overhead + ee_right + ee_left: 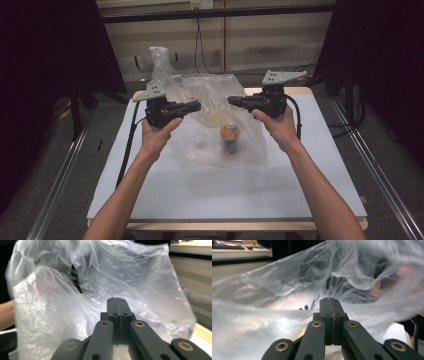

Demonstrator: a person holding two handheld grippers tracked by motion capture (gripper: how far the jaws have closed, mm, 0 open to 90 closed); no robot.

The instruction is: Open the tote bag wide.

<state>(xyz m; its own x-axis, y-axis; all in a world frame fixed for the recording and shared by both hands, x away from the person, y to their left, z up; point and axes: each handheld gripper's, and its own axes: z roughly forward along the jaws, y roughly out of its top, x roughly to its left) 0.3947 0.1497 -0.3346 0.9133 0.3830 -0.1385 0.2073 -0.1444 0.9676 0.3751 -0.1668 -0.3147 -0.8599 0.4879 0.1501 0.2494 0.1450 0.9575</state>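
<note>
Clear plastic bag (220, 130), no readable print, pinched by both clenched grippers' fingers (329, 306) over an orange-capped bottle (230, 136).

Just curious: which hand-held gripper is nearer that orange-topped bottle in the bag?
Right, slightly. The right hand-held gripper hangs just above the bottle; the left hand-held gripper sits farther up-left, at the plastic bag.

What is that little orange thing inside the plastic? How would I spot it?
Start at the white table and find the big clear plastic bag held up between the two hand-held grippers. Low inside the bag, right of its middle, sits a small bottle. Its orange upper part over a dark lower part is the one spot of strong colour behind the hazy film.
</note>
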